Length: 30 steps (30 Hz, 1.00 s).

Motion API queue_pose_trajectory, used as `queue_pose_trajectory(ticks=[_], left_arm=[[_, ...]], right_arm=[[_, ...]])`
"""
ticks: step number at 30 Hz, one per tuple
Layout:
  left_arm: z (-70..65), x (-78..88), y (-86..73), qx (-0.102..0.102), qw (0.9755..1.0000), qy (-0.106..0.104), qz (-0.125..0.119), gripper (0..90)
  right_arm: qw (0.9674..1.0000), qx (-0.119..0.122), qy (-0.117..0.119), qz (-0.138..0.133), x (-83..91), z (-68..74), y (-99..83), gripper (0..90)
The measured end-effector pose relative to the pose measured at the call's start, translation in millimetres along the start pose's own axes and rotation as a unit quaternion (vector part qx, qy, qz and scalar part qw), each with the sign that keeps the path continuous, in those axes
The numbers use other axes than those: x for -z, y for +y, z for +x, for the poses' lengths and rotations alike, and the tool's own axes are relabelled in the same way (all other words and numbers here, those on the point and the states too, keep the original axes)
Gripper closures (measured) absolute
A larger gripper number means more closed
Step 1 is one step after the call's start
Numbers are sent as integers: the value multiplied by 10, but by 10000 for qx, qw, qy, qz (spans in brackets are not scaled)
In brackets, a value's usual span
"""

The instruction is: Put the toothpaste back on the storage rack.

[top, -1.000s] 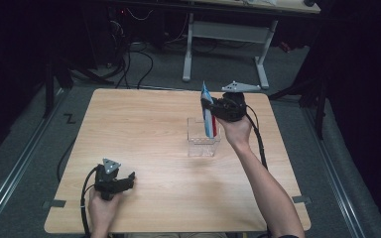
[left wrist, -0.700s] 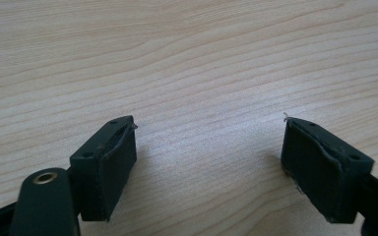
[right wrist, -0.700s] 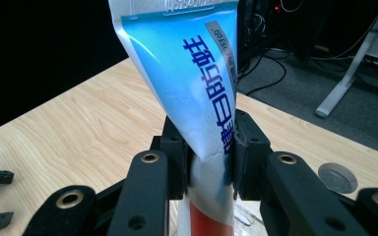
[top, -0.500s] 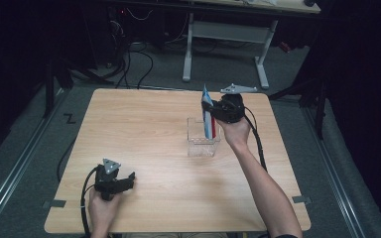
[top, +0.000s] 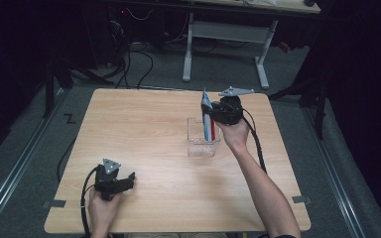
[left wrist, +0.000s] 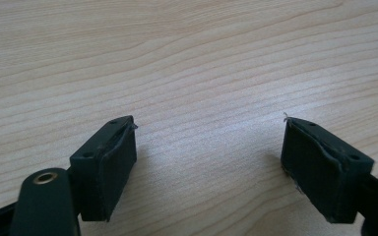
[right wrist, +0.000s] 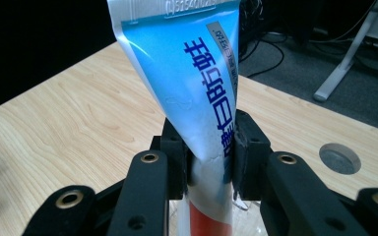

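Tube nearly unmoved in the box
The right gripper [top: 213,115] still pinches the toothpaste tube [right wrist: 187,83] upright in the clear box [top: 203,141]; the left gripper [left wrist: 209,162] rests spread on the surface [top: 144,129].

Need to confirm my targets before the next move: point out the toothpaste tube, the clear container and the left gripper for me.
toothpaste tube [right wrist: 187,83], right gripper view, on its blue printed face above the jaws.
clear container [top: 198,147], high view, on its near wall.
left gripper [left wrist: 209,162], left gripper view, midway between its open jaws.
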<state>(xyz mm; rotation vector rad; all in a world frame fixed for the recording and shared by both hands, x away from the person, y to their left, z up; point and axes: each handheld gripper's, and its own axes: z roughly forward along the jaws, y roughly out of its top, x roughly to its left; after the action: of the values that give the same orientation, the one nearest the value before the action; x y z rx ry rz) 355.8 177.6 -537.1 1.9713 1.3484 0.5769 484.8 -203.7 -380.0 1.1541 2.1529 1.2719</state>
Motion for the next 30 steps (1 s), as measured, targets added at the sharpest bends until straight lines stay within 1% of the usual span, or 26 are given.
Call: queue_pose_trajectory(ticks=[5, 8, 10, 13, 15, 20, 23, 30], left_arm=[[0, 0, 0, -3, 10000, 1, 0, 214], [0, 0, 0, -5, 10000, -1, -1, 214], [-1, 1, 0, -6, 10000, -3, 0, 214], [-1, 1, 0, -6, 10000, -5, -1, 214], [-1, 0, 0, -6, 10000, -6, -1, 214], [0, 2, 1, -14, 10000, -8, 7, 214], [-1, 1, 1, -9, 10000, -9, 6, 214], [0, 1, 1, -7, 10000, -9, 7, 214]], right_arm=[[10000, 3, 16, 46, -28, 8, -10, 717], [9999, 72, 12, 87, -44, 23, -20, 716], [9999, 71, 7, 125, -56, 29, -30, 716], [9999, 39, 11, 137, -64, 20, -50, 716], [9998, -6, 10, 193, -71, 13, -70, 716], [9997, 13, 2, 257, -82, 5, -125, 716], [9996, -51, 9, 263, -81, -1, -149, 715], [9994, -45, -2, 330, -79, -14, -181, 714]])
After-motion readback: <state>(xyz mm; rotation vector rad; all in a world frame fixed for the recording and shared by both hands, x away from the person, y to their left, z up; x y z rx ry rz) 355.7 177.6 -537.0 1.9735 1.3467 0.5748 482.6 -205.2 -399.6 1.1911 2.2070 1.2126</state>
